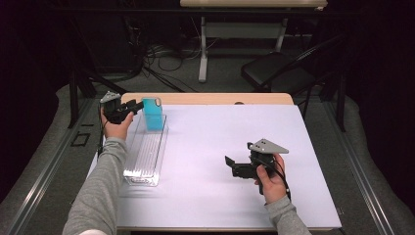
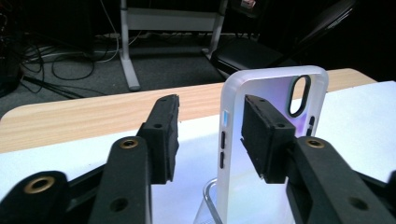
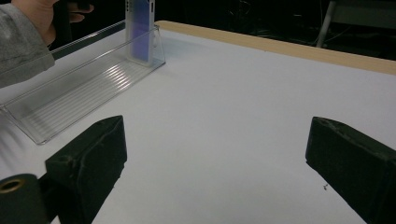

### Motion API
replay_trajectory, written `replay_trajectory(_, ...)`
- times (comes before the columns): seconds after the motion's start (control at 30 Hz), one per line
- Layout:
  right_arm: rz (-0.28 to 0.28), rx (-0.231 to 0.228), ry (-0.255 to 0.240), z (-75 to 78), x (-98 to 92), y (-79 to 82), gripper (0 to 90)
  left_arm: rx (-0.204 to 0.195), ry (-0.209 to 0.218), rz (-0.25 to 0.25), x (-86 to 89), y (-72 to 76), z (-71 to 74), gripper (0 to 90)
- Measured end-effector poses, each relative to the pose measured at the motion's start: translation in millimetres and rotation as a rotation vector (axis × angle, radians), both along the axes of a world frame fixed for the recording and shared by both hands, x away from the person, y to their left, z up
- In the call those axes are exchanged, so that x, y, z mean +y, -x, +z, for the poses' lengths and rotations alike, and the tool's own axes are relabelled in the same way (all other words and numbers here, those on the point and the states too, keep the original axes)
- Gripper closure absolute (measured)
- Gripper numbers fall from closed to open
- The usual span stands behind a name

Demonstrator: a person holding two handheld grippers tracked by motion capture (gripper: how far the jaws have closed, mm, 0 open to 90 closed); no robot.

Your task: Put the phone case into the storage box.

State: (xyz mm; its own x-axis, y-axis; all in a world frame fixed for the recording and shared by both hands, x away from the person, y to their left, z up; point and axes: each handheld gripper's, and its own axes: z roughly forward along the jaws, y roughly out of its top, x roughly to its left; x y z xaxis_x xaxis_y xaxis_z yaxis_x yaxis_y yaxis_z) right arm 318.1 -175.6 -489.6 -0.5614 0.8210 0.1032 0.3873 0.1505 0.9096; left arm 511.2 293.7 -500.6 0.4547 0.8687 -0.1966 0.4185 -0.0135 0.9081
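A phone case (image 1: 152,115) with a translucent white rim stands upright at the far end of a long clear tray (image 1: 144,159) on the left of the white table. My left gripper (image 1: 138,105) is open right beside the case. In the left gripper view the case (image 2: 275,93) rises just behind the right jaw, its side edge within the gap of the left gripper (image 2: 210,126), and the tray's end (image 2: 208,200) lies below. My right gripper (image 1: 230,166) is open over bare table at the right; in its own view the right gripper (image 3: 215,154) faces the tray (image 3: 70,98) and the case (image 3: 139,28).
The table's wooden far edge (image 1: 210,99) runs behind the white surface. Beyond it stand a black folding chair (image 1: 279,68) and another table's leg (image 1: 203,49), with cables (image 1: 161,54) on the floor.
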Motion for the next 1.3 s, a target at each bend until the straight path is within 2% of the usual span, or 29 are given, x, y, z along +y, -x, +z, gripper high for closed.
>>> replay_trajectory(0.23, 0.000, -0.005, 0.001, -0.6, 0.1, 0.0, 5.1, -0.002, -0.002, 0.004, 1.6, 1.9, 1.5, 48.4)
replay_trajectory(0.47, -0.003, -0.006, 0.001, 0.2, -0.9, 0.5, 5.6, 0.000, 0.003, 0.010, 4.0, 4.0, 3.9, 47.2)
replay_trajectory(0.7, -0.001, -0.009, 0.003, 0.3, -0.9, 0.8, 5.7, -0.019, -0.005, 0.015, 2.2, 5.5, 6.2, 42.7)
replay_trajectory(0.93, -0.003, -0.007, 0.002, -0.1, -1.6, 0.5, 6.0, -0.011, -0.011, 0.022, 2.7, 6.6, 7.2, 41.6)
replay_trajectory(1.1, -0.003, -0.008, -0.001, -0.4, -1.5, 0.0, 6.3, -0.015, -0.001, 0.013, 2.6, 12.2, 14.1, 40.8)
replay_trajectory(1.23, -0.001, -0.002, -0.001, -0.8, -1.2, -0.9, 6.8, -0.026, -0.039, 0.004, 0.1, 19.1, 21.8, 40.4)
replay_trajectory(1.3, -0.001, -0.003, 0.002, -1.6, -0.7, -1.8, 7.1, -0.030, -0.040, -0.004, -0.5, 22.0, 25.0, 37.9)
